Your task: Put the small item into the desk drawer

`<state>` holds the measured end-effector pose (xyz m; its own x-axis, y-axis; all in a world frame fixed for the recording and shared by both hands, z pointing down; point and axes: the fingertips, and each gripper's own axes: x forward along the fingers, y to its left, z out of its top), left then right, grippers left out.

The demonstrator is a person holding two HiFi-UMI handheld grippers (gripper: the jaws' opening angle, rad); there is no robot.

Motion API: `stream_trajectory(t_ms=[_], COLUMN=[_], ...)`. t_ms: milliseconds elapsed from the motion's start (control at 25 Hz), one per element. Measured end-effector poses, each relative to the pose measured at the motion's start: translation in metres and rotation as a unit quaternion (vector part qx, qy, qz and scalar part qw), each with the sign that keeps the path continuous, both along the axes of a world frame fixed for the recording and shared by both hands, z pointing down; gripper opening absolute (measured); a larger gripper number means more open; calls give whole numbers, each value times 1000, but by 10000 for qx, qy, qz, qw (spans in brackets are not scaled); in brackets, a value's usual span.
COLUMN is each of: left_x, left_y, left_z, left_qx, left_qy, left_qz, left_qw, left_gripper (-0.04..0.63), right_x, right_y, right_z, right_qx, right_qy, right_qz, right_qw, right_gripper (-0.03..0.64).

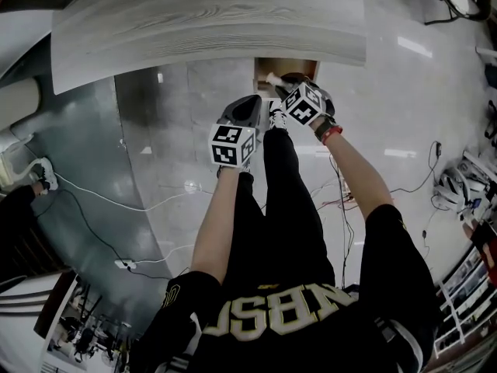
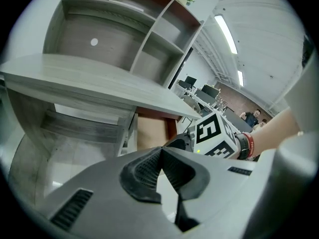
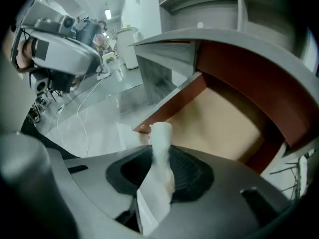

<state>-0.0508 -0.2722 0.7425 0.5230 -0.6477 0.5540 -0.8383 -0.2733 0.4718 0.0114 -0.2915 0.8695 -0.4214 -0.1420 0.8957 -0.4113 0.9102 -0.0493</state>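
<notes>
The small item [image 3: 161, 135], a white tube-like piece, sticks up from between the pads of my right gripper [image 3: 160, 157], which is shut on it. It hangs at the front edge of the open desk drawer [image 3: 222, 123], whose tan bottom shows bare. In the head view the right gripper [image 1: 279, 84] holds the white item [image 1: 273, 78] at the mouth of the drawer [image 1: 299, 65] under the desk top. My left gripper [image 1: 252, 106] hovers just left of it and lower, with its jaws [image 2: 160, 152] shut and nothing between them.
The pale wood desk top [image 1: 210, 22] overhangs the drawer. Shelves [image 2: 124, 29] rise above the desk. White cables [image 1: 116, 200] and a power strip [image 1: 128, 264] lie on the glossy floor. The person's legs and a shoe [image 1: 276, 116] are below the grippers.
</notes>
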Motion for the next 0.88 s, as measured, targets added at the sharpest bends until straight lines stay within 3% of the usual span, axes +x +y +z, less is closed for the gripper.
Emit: stream_trajectory(t_ms=[280,880], left_x=[-7,-15], left_y=[6,21], left_z=[8,25], left_qx=[-111,-315], left_qy=[44,176], left_qz=[-113,-317], left_qw=[9999,9988], left_gripper=[14,14], right_x=[-5,-4], right_y=[1,-5], right_z=[27,59], right_qx=[25,-296], right_qy=[392,711], right_qz=[-821,-814], right_qw=[9958,9937], right_gripper=[124,130])
